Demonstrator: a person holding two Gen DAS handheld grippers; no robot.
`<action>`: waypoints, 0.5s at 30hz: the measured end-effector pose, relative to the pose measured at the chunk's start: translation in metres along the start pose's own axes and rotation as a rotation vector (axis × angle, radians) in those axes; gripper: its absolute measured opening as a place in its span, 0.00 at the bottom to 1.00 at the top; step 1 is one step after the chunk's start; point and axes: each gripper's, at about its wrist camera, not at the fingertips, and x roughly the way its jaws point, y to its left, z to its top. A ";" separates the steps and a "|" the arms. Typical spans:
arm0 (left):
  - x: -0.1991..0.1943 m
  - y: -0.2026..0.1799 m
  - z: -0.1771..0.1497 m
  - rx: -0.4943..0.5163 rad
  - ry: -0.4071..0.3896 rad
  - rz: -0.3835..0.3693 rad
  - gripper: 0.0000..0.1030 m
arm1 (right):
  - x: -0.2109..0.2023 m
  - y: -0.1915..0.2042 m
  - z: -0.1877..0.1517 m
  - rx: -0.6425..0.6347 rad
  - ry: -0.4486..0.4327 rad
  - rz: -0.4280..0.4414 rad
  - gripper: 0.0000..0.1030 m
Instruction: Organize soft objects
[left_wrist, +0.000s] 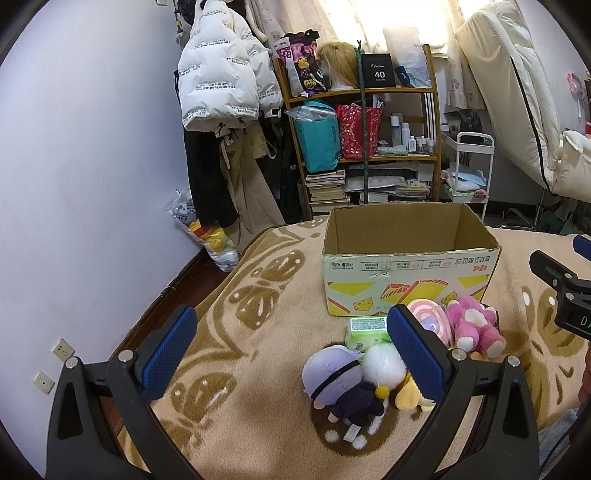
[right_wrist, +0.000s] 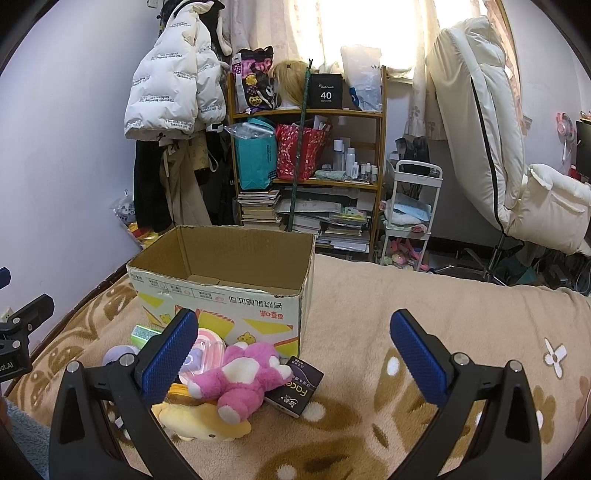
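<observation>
Both the left gripper (left_wrist: 291, 354) and right gripper (right_wrist: 293, 356) hover spread wide and empty. No toy is picked yet; next, likely close on the pink plush (right_wrist: 243, 376) in the heap before the cardboard box (right_wrist: 221, 291), which looks empty

One open cardboard box (right_wrist: 221, 295) is seen on the blanket (right_wrist: 424, 314). Four plush toys are counted in front of it: one pink bear (right_wrist: 240, 376), one yellow plush (right_wrist: 199, 421), one purple-headed doll (left_wrist: 340, 384) and one white fluffy ball (left_wrist: 382, 363). One green tissue pack (left_wrist: 364, 332), one pink round case (left_wrist: 430, 319) and one dark small carton (right_wrist: 295, 391) are counted beside them. Two grippers are seen, the left gripper (left_wrist: 291, 354) and the right gripper (right_wrist: 293, 358), both spread wide.
</observation>
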 end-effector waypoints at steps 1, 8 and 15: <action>0.001 -0.001 0.000 0.001 0.002 0.002 0.98 | 0.000 0.001 0.000 0.000 0.000 0.001 1.00; 0.001 0.000 -0.001 0.002 0.004 0.002 0.98 | 0.001 0.000 -0.002 0.002 0.002 0.002 1.00; 0.001 0.001 -0.001 0.004 0.007 0.004 0.98 | 0.001 0.000 -0.002 0.003 0.005 0.003 1.00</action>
